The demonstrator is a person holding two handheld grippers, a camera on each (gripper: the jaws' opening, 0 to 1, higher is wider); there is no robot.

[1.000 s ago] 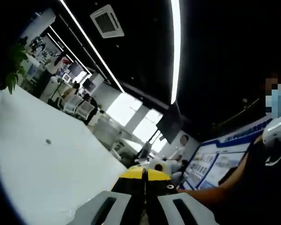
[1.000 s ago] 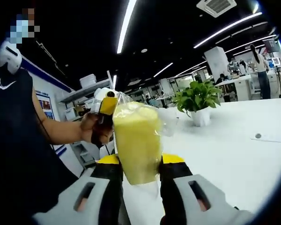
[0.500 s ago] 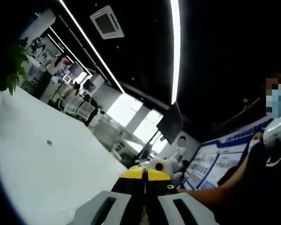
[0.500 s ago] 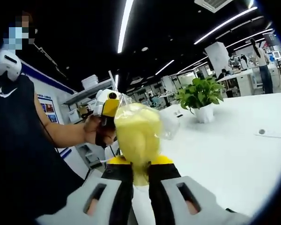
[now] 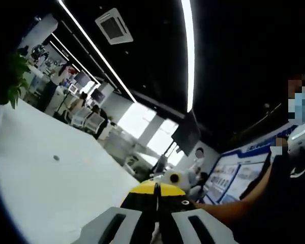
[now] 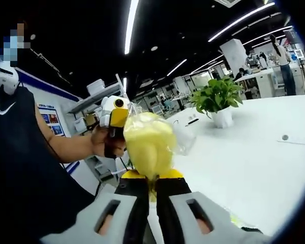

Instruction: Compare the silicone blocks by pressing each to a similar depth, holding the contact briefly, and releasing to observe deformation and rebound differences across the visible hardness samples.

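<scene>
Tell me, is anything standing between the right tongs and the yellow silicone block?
Nothing visible does. The right tongs are already shut on the lower end of the yellow silicone block, which bulges above them inside a clear plastic bag; the bag is the one layer between.

The yellow block's (image 6: pixel 148 145) lower end seems hidden between the right tongs (image 6: pixel 152 187).

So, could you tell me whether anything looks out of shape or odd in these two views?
Yes: the yellow silicone block, in a clear bag, is pinched at its lower end by the right gripper, so it narrows there and bulges above. The left gripper is at the bag's top corner.
</scene>
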